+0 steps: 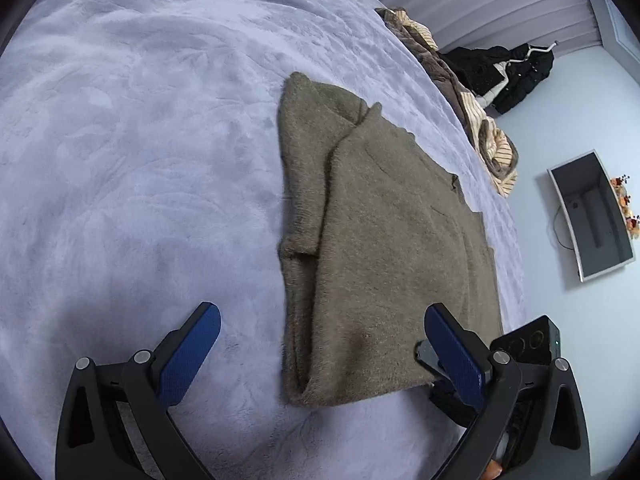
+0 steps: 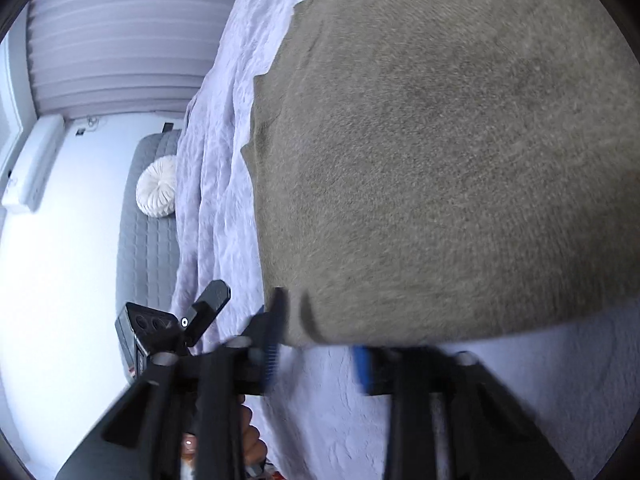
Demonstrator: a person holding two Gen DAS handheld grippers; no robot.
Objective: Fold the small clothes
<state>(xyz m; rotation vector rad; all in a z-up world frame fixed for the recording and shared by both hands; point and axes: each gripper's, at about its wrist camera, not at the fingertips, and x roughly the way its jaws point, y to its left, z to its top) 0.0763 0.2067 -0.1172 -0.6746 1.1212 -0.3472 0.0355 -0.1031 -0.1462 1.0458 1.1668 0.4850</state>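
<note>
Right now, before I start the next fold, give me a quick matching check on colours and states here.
Things:
1. sweater
2. blanket
3. cushion
4. left gripper

Colour or state:
A. white
B. open
C. olive-brown
D. lavender

Pairs: 1-C, 2-D, 3-A, 4-B

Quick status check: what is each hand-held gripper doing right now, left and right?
Left hand-held gripper: open, holding nothing, jaws either side of the sweater's near edge.
Right hand-held gripper: blurred, cannot be told; at the sweater's corner.
</note>
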